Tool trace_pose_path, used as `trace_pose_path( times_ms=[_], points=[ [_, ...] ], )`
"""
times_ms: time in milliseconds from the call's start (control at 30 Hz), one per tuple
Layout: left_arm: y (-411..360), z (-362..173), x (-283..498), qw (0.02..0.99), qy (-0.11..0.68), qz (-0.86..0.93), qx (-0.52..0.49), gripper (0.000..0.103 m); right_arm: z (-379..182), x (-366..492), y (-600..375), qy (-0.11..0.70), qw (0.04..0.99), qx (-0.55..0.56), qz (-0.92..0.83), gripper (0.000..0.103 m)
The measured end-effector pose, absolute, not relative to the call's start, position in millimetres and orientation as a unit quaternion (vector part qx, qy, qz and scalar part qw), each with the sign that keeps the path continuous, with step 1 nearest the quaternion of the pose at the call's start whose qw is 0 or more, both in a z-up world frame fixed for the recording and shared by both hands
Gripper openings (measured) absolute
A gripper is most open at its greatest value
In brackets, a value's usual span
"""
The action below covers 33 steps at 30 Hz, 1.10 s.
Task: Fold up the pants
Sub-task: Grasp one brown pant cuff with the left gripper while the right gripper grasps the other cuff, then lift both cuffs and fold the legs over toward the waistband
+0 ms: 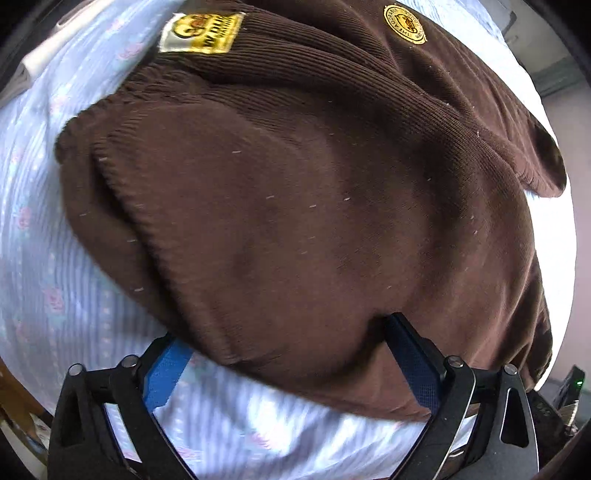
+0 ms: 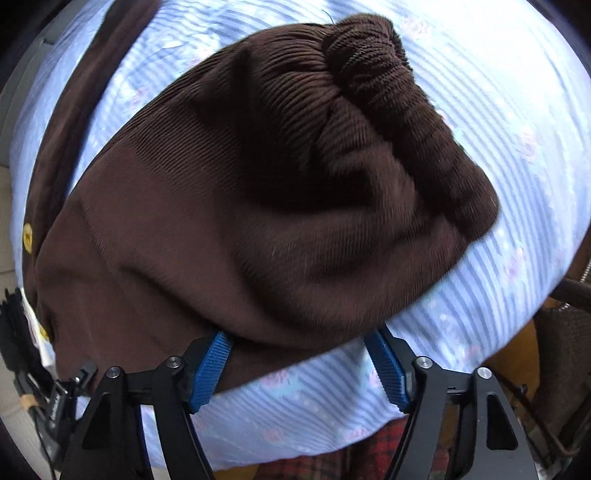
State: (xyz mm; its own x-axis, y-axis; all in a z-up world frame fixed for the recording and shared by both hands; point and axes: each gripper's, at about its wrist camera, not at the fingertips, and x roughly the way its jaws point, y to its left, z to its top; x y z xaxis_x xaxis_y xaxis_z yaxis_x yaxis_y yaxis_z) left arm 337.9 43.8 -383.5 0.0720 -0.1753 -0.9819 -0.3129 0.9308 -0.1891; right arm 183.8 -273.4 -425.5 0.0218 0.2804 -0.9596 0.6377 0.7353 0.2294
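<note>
Brown ribbed pants (image 1: 295, 184) lie crumpled on a pale blue striped bedsheet (image 1: 48, 266); a yellow label (image 1: 201, 33) and a round yellow patch (image 1: 404, 24) show at their far side. My left gripper (image 1: 284, 328) points down at the near edge of the pants, its jaws wide apart. Its right finger (image 1: 410, 354) pokes into the cloth, while its left finger (image 1: 166, 369) rests over the sheet. In the right wrist view the pants (image 2: 258, 221) end in a bunched ribbed cuff (image 2: 369, 59). My right gripper (image 2: 301, 332) straddles the near fold, open, pads not pressing.
The bedsheet (image 2: 498, 129) spreads around the pants on all sides. A red plaid cloth (image 2: 388, 443) shows below the bed's edge, and brown woven furniture (image 2: 565, 332) stands at the right. Dark equipment (image 2: 22, 350) sits at the left edge.
</note>
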Motion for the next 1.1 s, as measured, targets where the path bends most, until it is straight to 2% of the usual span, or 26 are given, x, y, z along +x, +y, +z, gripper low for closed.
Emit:
trace_pose_path(
  times_ms=[33,67,100,133,167,200,267,467,600,733,900,1100],
  points=[
    [41.3,-382.3,339.7,0.708,0.68,0.05,-0.184,0.089,-423.4,188.7,-274.3,0.687,0.628,0.34,-0.135,0.057],
    [38.9,-379.2,341.8,0.709,0.679,0.053,-0.186,0.079,-420.1,191.5,-274.4,0.687,0.629,0.338,-0.13,0.048],
    [37.5,-375.4,343.1,0.71,0.677,0.056,-0.188,0.074,-413.3,196.1,-274.3,0.689,0.633,0.332,-0.119,0.035],
    [36.4,-371.4,344.4,0.711,0.675,0.061,-0.187,0.06,-405.9,199.8,-273.9,0.691,0.636,0.325,-0.11,0.029],
    [35.5,-365.5,345.2,0.713,0.673,0.065,-0.185,0.048,-396.1,203.1,-273.3,0.69,0.642,0.319,-0.1,0.02],
    [34.6,-360.0,346.2,0.717,0.67,0.064,-0.181,0.039,-384.5,205.2,-272.9,0.685,0.652,0.314,-0.089,0.018],
    [29.8,-343.1,346.4,0.728,0.663,0.051,-0.166,0.034,-359.7,210.1,-270.3,0.676,0.671,0.298,-0.071,0.018],
    [17.9,-277.8,331.4,0.768,0.626,0.021,-0.133,0.031,-271.8,206.3,-268.6,0.637,0.718,0.28,-0.01,0.015],
    [24.9,-257.5,320.1,0.773,0.621,0.012,-0.129,0.031,-258.2,187.2,-271.5,0.656,0.702,0.278,0.02,0.015],
    [43.4,-239.2,316.5,0.775,0.621,0.011,-0.115,0.031,-236.2,181.6,-275.7,0.66,0.679,0.321,0.023,0.015],
    [32.5,-219.0,339.0,0.785,0.611,0.018,-0.097,0.031,-205.0,225.0,-293.9,0.619,0.698,0.359,0.025,0.015],
    [32.7,-204.0,388.6,0.791,0.596,0.029,-0.131,0.031,-174.0,324.8,-297.5,0.551,0.756,0.354,0.023,0.015]
  ],
)
